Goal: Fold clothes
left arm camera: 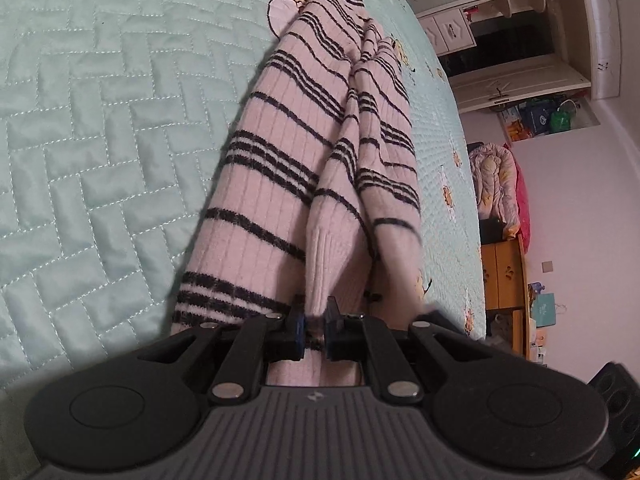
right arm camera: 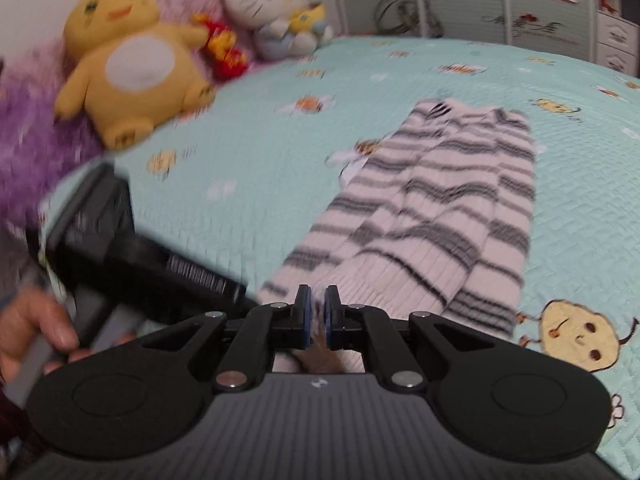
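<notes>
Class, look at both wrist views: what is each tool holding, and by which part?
Both the left tool and right tool are shut on the striped sweater, each pinching its near edge.

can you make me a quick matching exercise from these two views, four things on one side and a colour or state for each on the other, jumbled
Things:
1. ribbed knit striped sweater
2. quilted bedspread
3. round chick plush toy
4. left gripper

Colours or states:
a. yellow with a white belly
b. pale pink with dark stripes
c. fingers shut on fabric
d. mint green with bee pictures

Pairs: 1-b, 2-d, 3-a, 4-c
</notes>
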A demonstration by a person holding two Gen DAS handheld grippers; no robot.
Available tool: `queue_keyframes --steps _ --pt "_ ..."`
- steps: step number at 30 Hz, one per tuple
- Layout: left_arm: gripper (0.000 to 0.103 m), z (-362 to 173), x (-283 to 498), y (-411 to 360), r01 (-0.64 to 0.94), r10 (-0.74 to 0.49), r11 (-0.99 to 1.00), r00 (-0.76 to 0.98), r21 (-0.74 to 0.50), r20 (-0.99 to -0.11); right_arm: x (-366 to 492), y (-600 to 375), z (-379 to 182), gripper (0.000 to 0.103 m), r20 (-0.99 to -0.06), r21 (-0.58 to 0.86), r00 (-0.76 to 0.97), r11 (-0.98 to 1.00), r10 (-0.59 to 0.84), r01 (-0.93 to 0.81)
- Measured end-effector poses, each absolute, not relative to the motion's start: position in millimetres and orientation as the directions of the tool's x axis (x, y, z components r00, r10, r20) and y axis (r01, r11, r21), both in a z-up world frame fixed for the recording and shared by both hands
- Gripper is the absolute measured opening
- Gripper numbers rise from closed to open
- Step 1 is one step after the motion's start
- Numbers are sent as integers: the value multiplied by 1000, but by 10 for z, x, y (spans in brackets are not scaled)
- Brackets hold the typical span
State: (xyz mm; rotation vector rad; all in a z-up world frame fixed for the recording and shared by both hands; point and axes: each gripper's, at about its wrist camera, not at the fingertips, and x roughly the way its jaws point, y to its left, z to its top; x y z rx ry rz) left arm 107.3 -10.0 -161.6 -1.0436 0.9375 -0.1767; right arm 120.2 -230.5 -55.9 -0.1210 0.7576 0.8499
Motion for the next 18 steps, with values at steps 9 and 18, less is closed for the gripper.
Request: queue_keyframes --steps 9,18 --pt "9 -1621 1030 -128 -283 -536 521 626 -805 -567 1055 -2136 -834 13 -738 70 386 632 553 -772" --pt "18 -1114 776 -182 -233 -398 654 704 -720 -589 1483 -3009 -641 29 -577 482 394 688 716 -543"
